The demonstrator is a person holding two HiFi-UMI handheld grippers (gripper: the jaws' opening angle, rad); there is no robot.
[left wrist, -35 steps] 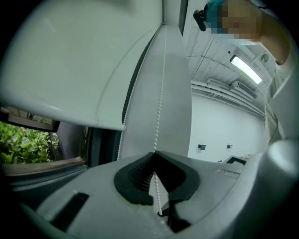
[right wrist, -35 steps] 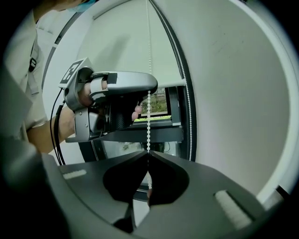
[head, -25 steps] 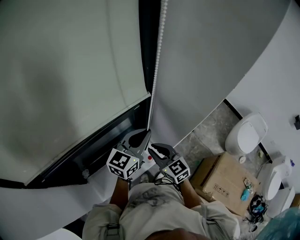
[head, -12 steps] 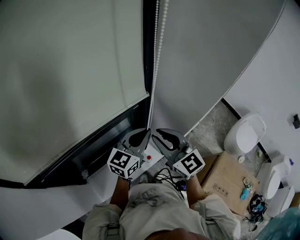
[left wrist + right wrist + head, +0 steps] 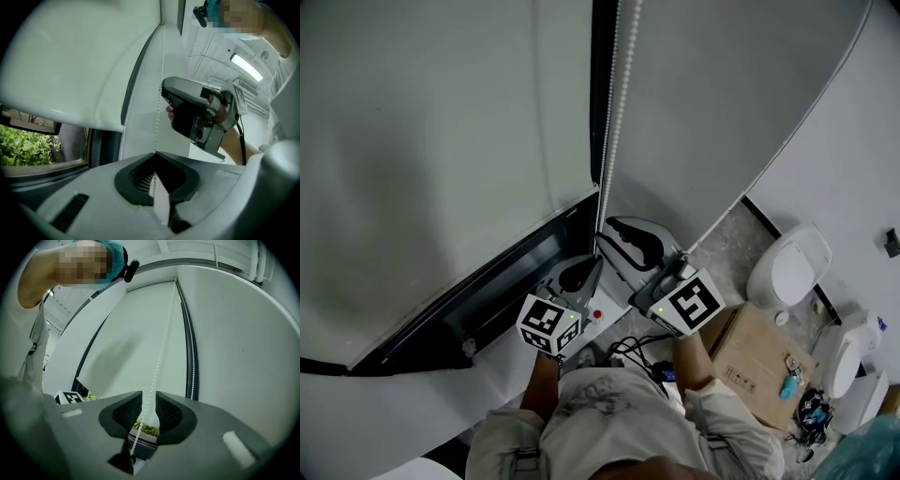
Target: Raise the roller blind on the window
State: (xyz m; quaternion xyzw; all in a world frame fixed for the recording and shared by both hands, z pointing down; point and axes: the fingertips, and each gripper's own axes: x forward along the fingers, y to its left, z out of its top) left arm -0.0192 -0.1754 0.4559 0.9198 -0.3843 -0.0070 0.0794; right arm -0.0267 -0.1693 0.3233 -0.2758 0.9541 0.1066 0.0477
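We are finding open room only upward along the chain [image 5: 614, 122]; blind [image 5: 441, 141] is crowding left, wall [image 5: 722, 103] right, frame [image 5: 487, 295] below.

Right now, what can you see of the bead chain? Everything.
The chain is a string of small white beads, plastic by the look. It hangs taut and near vertical in two strands at the blind's right edge, beside the dark frame. The left gripper is shut on one strand low down. Higher up, a strand runs between the right gripper's open jaws, unclamped.
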